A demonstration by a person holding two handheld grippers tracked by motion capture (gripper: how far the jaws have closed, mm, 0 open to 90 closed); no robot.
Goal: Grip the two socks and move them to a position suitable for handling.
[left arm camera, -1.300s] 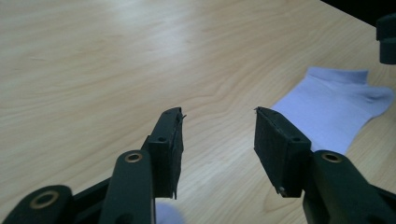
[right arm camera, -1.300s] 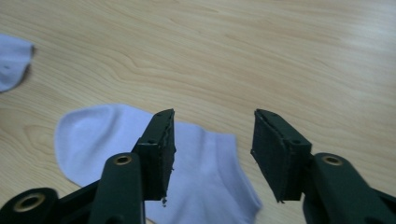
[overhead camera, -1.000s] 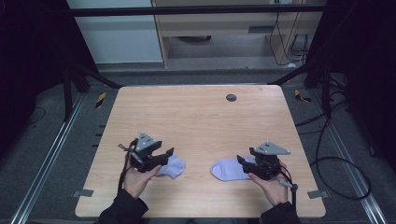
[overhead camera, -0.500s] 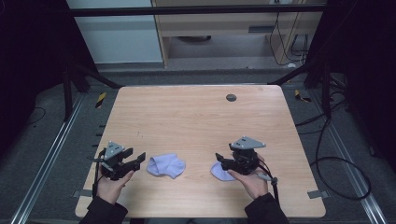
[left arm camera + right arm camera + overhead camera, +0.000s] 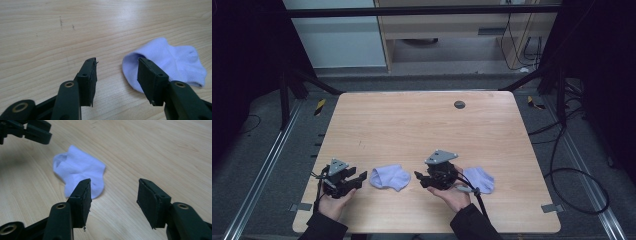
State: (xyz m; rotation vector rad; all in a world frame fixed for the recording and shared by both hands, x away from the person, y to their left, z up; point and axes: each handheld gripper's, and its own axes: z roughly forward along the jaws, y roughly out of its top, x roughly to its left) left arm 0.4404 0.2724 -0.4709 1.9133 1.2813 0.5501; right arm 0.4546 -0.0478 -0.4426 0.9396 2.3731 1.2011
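Both hands slid left since a sec ago; near sock (image 5: 389,177) lies between left gripper (image 5: 358,178) & right gripper (image 5: 421,179), long axis across worktop (image 5: 412,125), both sets of fingers released, just narrowing, empty.

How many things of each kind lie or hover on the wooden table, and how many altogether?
Small pale lilac ankle socks: 2
Black hand-held tongs: 2
Small dark round disc near the table's far edge: 1
Total: 5

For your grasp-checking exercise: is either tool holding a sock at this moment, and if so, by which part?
Nothing is held. The left tool and right tool stand open over bare wood, having just been closing a little. One sock lies between them, the other sock behind the right tool.
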